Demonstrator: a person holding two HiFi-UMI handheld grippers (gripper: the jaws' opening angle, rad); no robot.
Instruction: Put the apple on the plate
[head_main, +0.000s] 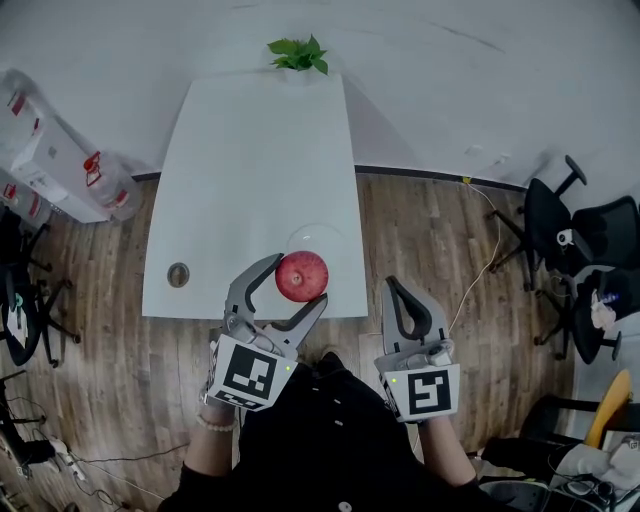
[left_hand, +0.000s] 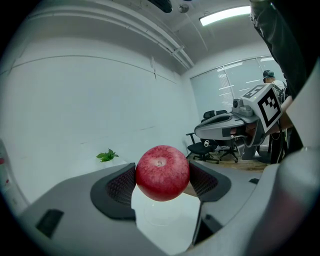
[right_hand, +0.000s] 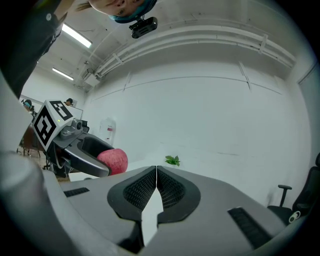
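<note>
A red apple (head_main: 302, 276) hangs over the near edge of the white table (head_main: 250, 160), and my left gripper (head_main: 298, 282) is shut on it. In the left gripper view the apple (left_hand: 162, 172) sits squeezed between both pads, stem end facing the camera. Just beyond it, a clear glass plate (head_main: 316, 239) lies on the table; the same plate (left_hand: 164, 214) shows faintly under the apple. My right gripper (head_main: 399, 291) is shut on nothing, held off the table's near right corner. In the right gripper view its pads meet (right_hand: 156, 182), with the apple (right_hand: 114, 161) to the left.
A small green plant (head_main: 299, 53) stands at the table's far end. A round cable hole (head_main: 178, 274) is at the near left of the table. White boxes (head_main: 50, 155) stand on the floor at left, black office chairs (head_main: 565, 235) at right.
</note>
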